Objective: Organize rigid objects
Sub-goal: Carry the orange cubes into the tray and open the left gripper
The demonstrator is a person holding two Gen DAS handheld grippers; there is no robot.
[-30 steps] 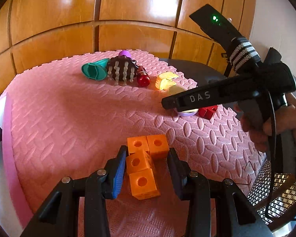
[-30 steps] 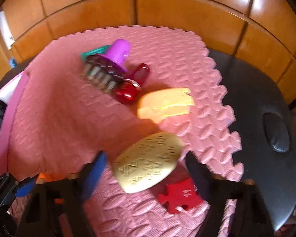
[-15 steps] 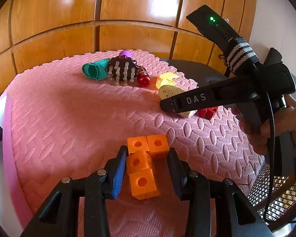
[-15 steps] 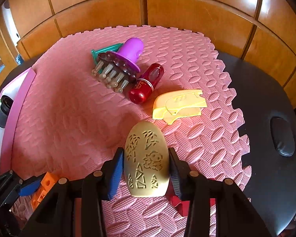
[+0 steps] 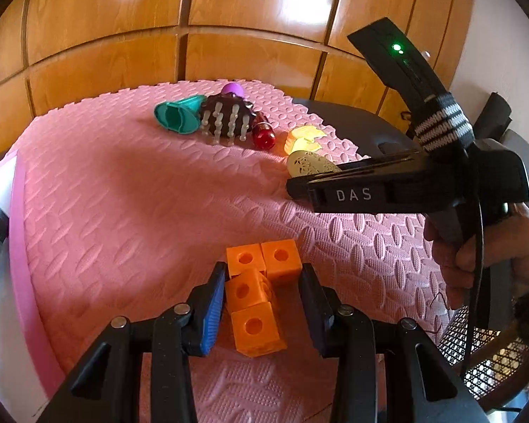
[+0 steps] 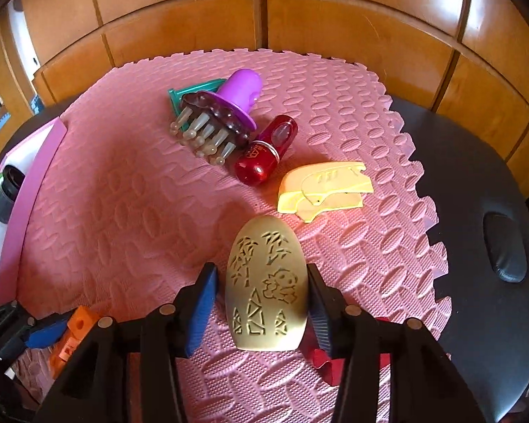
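On the pink foam mat (image 5: 116, 204) lie a teal cup (image 5: 177, 117), a purple-handled brown bristle brush (image 6: 218, 120), a red capsule (image 6: 267, 151) and a yellow plastic piece (image 6: 322, 187). My right gripper (image 6: 261, 299) holds a beige engraved oval (image 6: 267, 282) between its pads; the left pad shows a small gap, the right pad touches. It also shows in the left wrist view (image 5: 308, 164). My left gripper (image 5: 262, 308) is open around an orange cube cluster (image 5: 255, 296), apart from it.
A red puzzle piece (image 6: 322, 359) lies under my right gripper. The black table (image 6: 476, 211) extends right of the mat. A pink-edged white board (image 6: 14, 190) with a dark cup (image 6: 7, 194) is at the left. Wood panelling stands behind.
My right gripper closed in on the beige oval, turned it lengthwise and carried it forward toward the yellow piece. My left gripper and the orange cubes stayed put.
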